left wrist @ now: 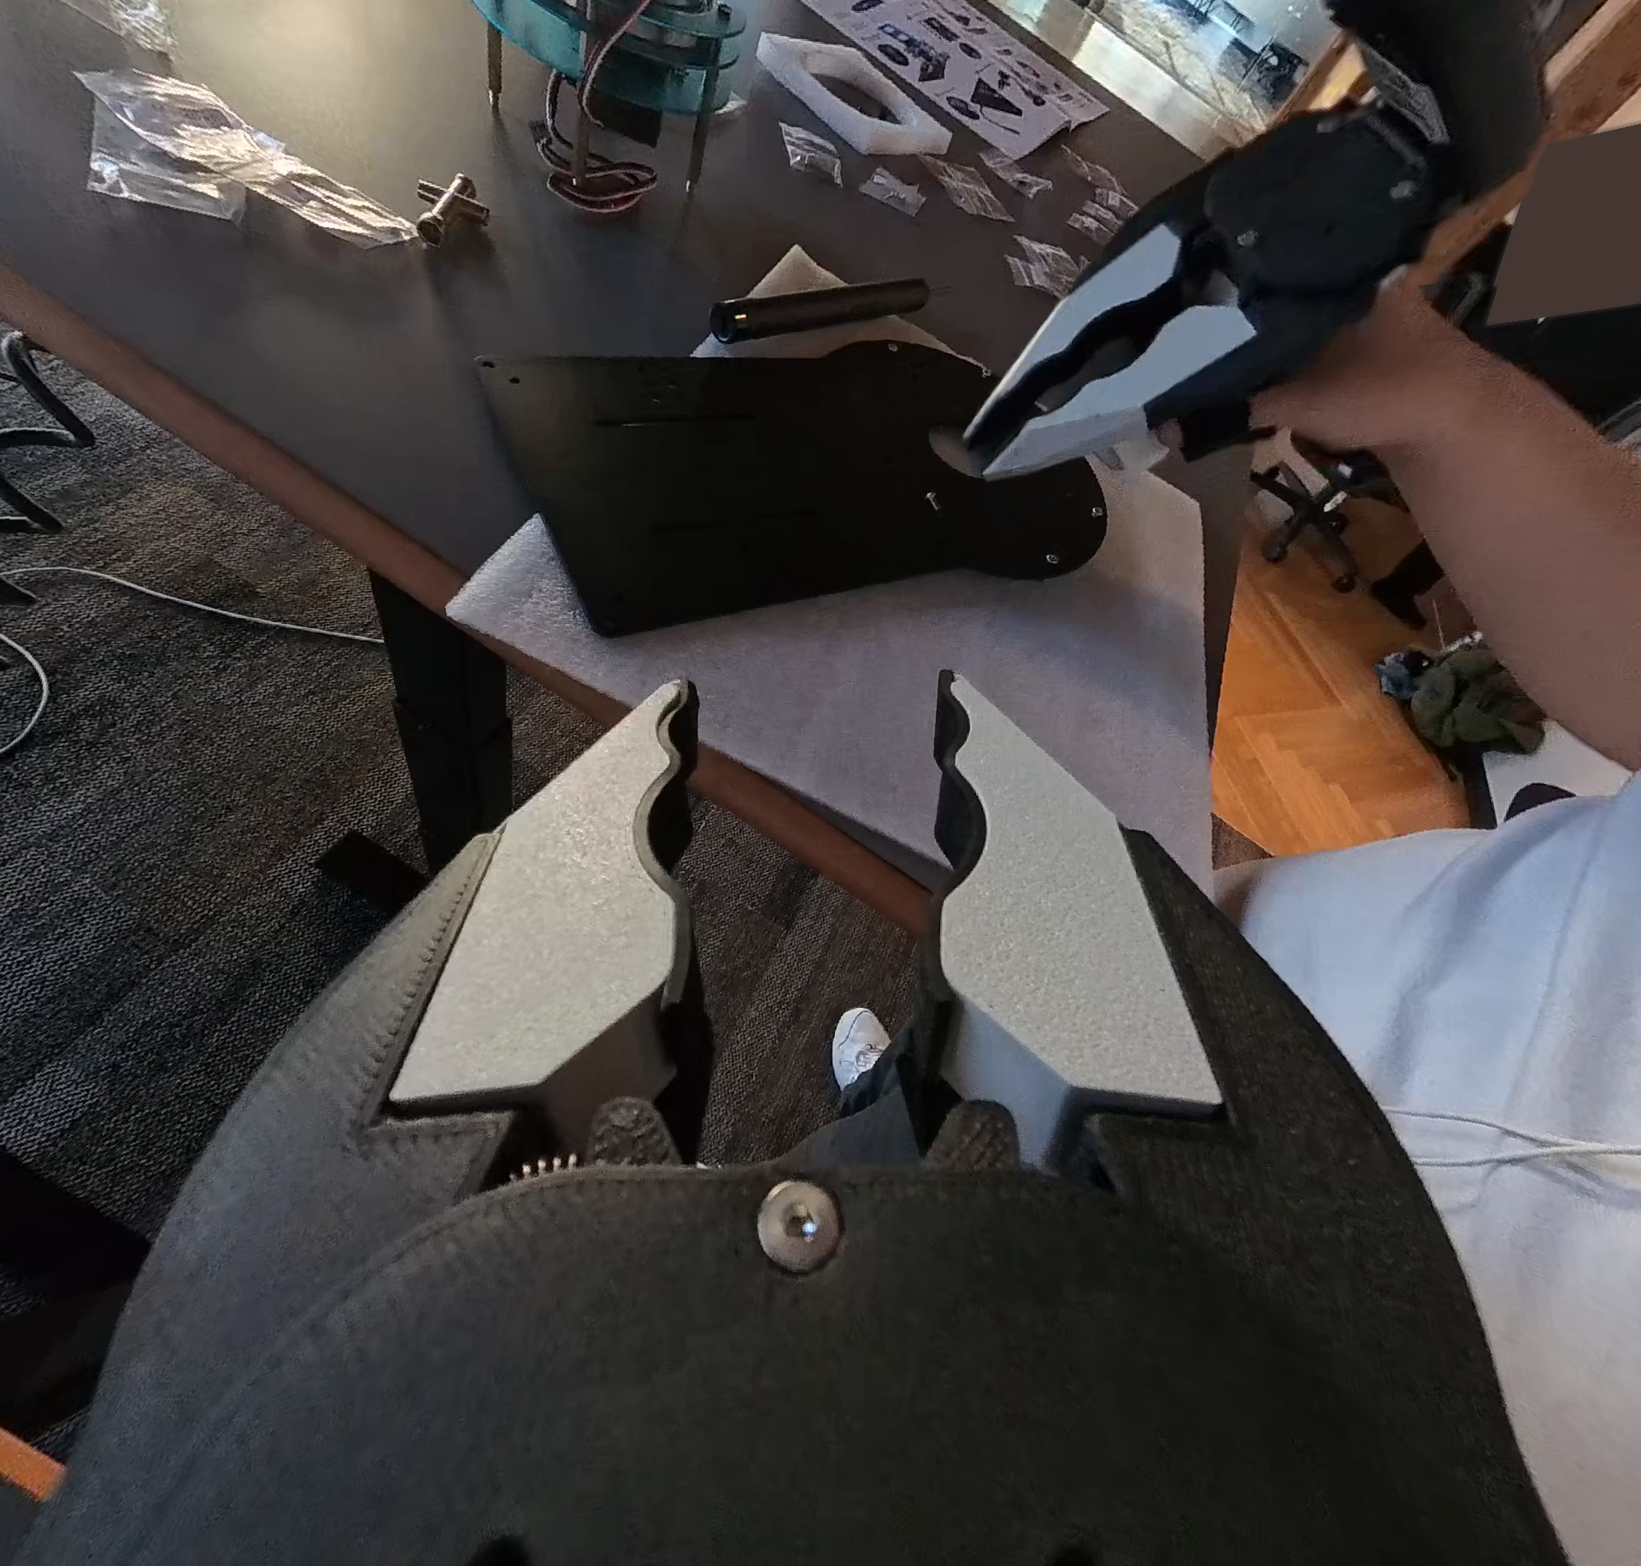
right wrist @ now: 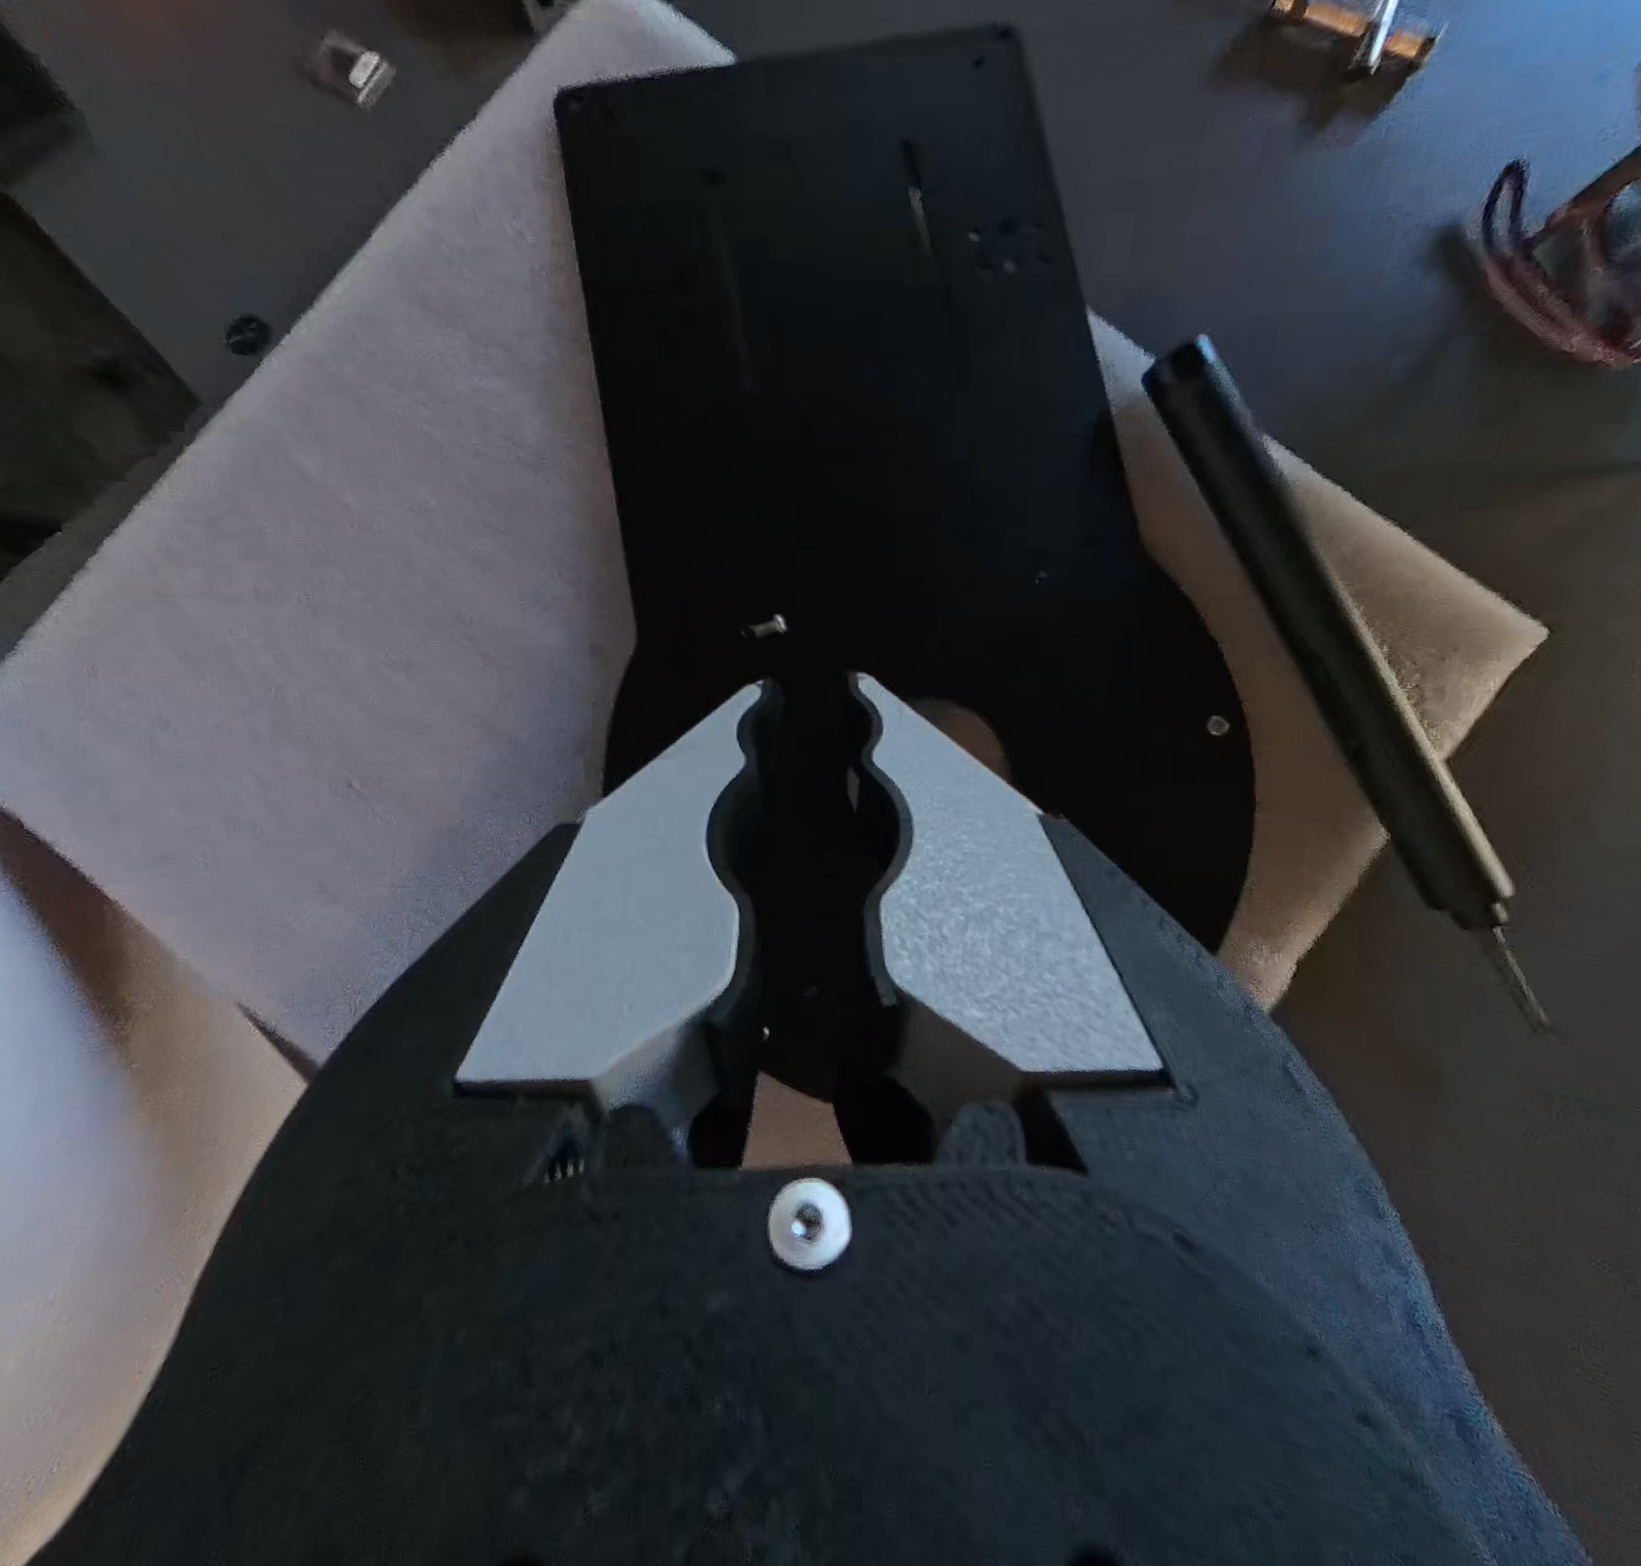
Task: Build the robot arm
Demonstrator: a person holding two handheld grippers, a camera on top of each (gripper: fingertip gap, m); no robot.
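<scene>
A flat black plate (left wrist: 755, 475) with slots and a rounded end lies on a white foam sheet (left wrist: 888, 680) at the table's near corner. A small screw (left wrist: 932, 499) lies loose on the plate. My left gripper (left wrist: 812, 693) is open and empty, held off the table edge short of the foam. My right gripper (left wrist: 977, 453) points down over the plate's rounded end beside a round hole. In the right wrist view my right gripper (right wrist: 812, 684) has its jaws a narrow gap apart with nothing seen between them. It hovers just behind the screw (right wrist: 765, 628) on the plate (right wrist: 844, 369).
A black screwdriver (left wrist: 817, 307) lies on the foam beyond the plate, also in the right wrist view (right wrist: 1314, 617). Farther back stand a teal round assembly with wires (left wrist: 613, 22), a cross-shaped metal wrench (left wrist: 453, 209), plastic bags (left wrist: 195, 147), small part bags (left wrist: 977, 182) and a printed sheet (left wrist: 932, 40).
</scene>
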